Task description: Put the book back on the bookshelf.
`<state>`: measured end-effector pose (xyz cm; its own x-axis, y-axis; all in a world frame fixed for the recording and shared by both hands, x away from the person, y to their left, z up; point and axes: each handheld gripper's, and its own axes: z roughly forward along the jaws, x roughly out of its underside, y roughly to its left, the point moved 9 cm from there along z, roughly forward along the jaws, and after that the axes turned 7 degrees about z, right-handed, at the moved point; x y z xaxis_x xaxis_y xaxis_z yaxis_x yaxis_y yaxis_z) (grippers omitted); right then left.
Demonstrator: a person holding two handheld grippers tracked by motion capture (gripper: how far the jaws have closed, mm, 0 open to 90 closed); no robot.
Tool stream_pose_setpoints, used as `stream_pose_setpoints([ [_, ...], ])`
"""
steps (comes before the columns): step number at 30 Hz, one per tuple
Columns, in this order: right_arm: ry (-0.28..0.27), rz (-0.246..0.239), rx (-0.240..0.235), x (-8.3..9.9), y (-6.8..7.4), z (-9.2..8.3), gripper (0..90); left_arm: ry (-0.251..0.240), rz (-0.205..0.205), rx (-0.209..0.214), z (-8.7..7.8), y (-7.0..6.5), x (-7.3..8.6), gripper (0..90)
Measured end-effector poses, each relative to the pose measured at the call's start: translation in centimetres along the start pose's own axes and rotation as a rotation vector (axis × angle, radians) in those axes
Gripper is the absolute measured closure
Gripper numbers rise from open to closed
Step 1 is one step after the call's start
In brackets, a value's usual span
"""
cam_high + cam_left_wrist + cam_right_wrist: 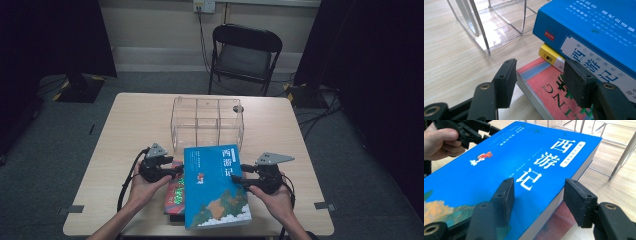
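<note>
Blue book (215,185) tops a red book (554,95) before a clear organizer (207,122); both tools spread, pinching nothing.

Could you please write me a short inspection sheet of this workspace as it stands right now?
Surface: light wooden table.
Job's things: blue book tops a stack, over a yellow book and a red book.
Clutter: clear acrylic organizer, compartments empty.
Grippers: left gripper open around the red book's corner; right gripper open astride the blue book's edge, pads not pressing.
Cables: one trails from the left gripper; floor cables.
Surroundings: black folding chair, wall socket.
</note>
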<state>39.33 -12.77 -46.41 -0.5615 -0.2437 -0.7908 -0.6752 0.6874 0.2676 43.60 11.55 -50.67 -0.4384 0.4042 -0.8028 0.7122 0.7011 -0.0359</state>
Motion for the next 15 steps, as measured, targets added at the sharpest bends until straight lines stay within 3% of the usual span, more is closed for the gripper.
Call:
stream_pose_setpoints([
  [1,0.000,0.000,-0.002,0.0,0.0,0.0,42.7,-0.001,-0.015,0.007,0.1,0.0,0.0,42.1],
  [6,0.004,0.036,-0.002,0.4,0.0,-0.3,43.5,0.004,0.000,-0.004,0.5,0.0,-0.4,41.7],
  [12,0.010,0.027,0.015,0.8,0.5,-0.9,44.7,0.003,-0.018,-0.009,0.5,-0.2,-0.4,43.4],
  [15,0.015,0.030,-0.005,1.0,0.5,-1.0,44.7,0.000,-0.014,-0.006,0.5,-0.2,-0.3,43.9],
])
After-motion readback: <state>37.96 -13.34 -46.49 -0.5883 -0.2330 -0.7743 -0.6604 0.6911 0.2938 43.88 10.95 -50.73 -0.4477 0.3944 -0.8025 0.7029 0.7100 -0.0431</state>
